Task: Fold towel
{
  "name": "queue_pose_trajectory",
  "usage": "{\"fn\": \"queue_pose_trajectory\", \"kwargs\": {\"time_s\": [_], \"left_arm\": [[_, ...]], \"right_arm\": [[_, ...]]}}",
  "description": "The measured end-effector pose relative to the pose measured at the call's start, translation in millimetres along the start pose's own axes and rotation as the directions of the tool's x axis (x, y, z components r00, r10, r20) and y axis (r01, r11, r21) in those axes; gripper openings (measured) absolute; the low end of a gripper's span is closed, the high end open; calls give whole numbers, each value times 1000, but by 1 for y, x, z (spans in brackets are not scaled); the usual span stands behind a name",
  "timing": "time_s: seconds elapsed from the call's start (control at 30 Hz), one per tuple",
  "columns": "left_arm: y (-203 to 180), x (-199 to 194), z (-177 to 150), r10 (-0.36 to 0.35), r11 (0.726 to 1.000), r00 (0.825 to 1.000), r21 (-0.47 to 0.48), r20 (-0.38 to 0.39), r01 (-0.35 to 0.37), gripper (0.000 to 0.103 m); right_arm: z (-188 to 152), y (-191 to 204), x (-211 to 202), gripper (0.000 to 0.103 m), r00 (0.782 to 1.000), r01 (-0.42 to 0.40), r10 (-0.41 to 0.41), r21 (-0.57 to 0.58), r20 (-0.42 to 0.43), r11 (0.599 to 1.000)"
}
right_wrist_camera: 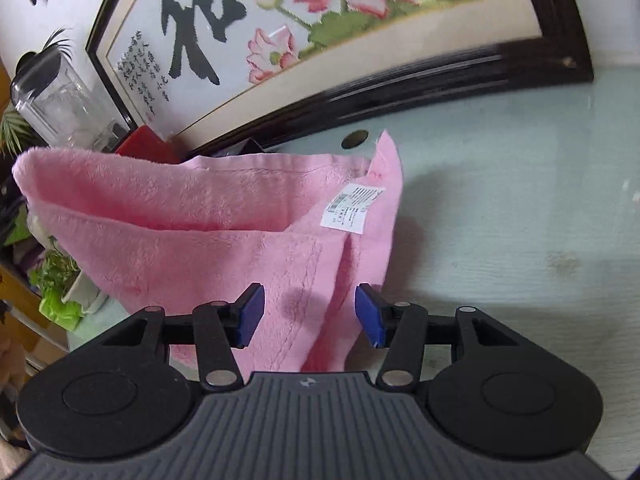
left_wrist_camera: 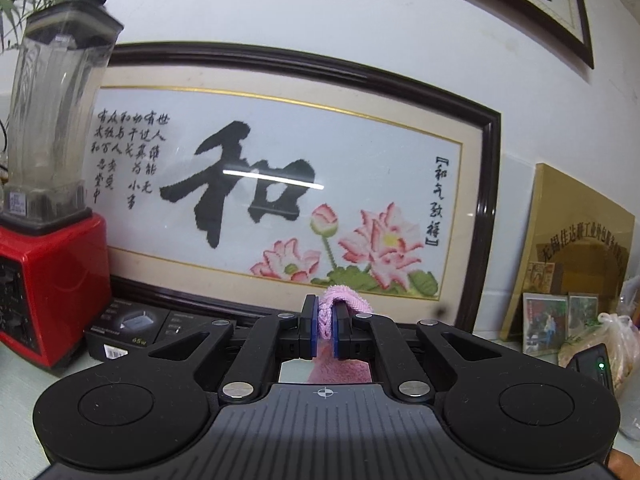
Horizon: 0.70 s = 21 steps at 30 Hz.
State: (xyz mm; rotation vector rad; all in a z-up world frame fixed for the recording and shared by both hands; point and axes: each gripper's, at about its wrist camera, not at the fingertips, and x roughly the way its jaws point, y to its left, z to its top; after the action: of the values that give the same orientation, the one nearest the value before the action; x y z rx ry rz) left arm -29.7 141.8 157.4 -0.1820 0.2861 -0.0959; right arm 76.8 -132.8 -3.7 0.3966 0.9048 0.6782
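1. The left gripper (left_wrist_camera: 328,326), black with blue pads, is clamped on a bunched fold of the fluffy pink towel (right_wrist_camera: 208,232). A tuft pokes above the pads, so the bite looks shallow; a sideways pull could drag the fabric free.

2. The right gripper (right_wrist_camera: 310,316) stands with its jaws apart and nothing pressed between them. The towel lies under and between the pads, partly lifted off the pale green glass tabletop (right_wrist_camera: 500,208), with its raised edge towards the table's back edge.

3. If the right jaws close where they are, they may catch only the top layer near the stitched hem, and the fold would come out skewed.

4. The white care label (right_wrist_camera: 352,208) sits on the flap near the towel's right corner; gripping there could pinch the label instead of the cloth.

5. The dark-framed lotus embroidery picture (left_wrist_camera: 280,184) leans along the back edge, with the red-based blender (left_wrist_camera: 48,184) at the back left corner. A wide swing of the lifted towel could knock either.
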Motion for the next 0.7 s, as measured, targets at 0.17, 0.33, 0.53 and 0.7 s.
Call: {"fn": "queue_pose_trajectory", "kwargs": {"time_s": [0.17,0.33,0.53,0.7], "left_arm": [[12,6,-6,0,999,1000,-33,-25,-1,7],[21,10,-7,26,998,999,-55,-33,-28,7],[32,29,12,109,984,993,-134,-51,-115,6],[29,40,66,138,962,990,-241,18,-130,6]], "right_arm": [[0,11,5,15,1000,12,-11,-71,16,997],[-1,17,-3,1,992,99,-91,-103,85,990],[26,37,-51,1,896,304,-234,-136,377,943],[80,69,-129,1,729,409,-235,-134,643,902]]}}
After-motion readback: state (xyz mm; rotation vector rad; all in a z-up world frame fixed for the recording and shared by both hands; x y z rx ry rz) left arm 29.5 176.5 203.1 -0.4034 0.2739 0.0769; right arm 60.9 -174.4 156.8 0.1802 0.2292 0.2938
